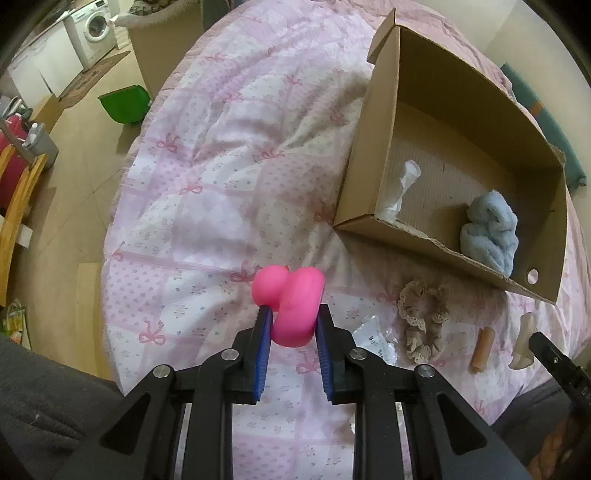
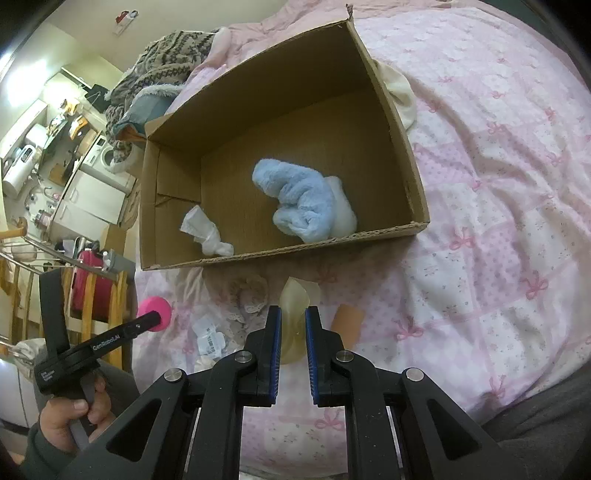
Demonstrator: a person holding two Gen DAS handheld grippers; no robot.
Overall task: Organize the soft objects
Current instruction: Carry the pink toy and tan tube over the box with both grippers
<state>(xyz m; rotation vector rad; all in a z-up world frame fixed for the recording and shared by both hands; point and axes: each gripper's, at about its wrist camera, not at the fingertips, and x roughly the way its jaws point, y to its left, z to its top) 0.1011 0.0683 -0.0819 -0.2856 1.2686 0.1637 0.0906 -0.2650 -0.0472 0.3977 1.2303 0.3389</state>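
Note:
My left gripper [image 1: 293, 314] is shut on a soft pink toy [image 1: 291, 302] and holds it above the pink quilt. My right gripper [image 2: 293, 314] is shut on a translucent cream soft piece [image 2: 295, 299] near the box's front wall. The open cardboard box [image 2: 402, 122] lies on the bed and holds a blue fluffy cloth [image 2: 299, 203] and a white crumpled cloth [image 2: 207, 232]. In the left wrist view the box [image 1: 373, 147] is at the upper right, with the blue cloth [image 1: 491, 232] inside. A beige lace scrunchie [image 1: 424, 321] and an orange soft cylinder [image 1: 482, 349] lie on the quilt.
A clear plastic wrapper [image 1: 375, 336] lies by the scrunchie. The pink quilt [image 1: 221, 184] covers the bed. A green bin [image 1: 123, 103] and a washing machine [image 1: 96, 27] stand on the floor to the left. Knitted clothes [image 2: 162, 62] pile behind the box.

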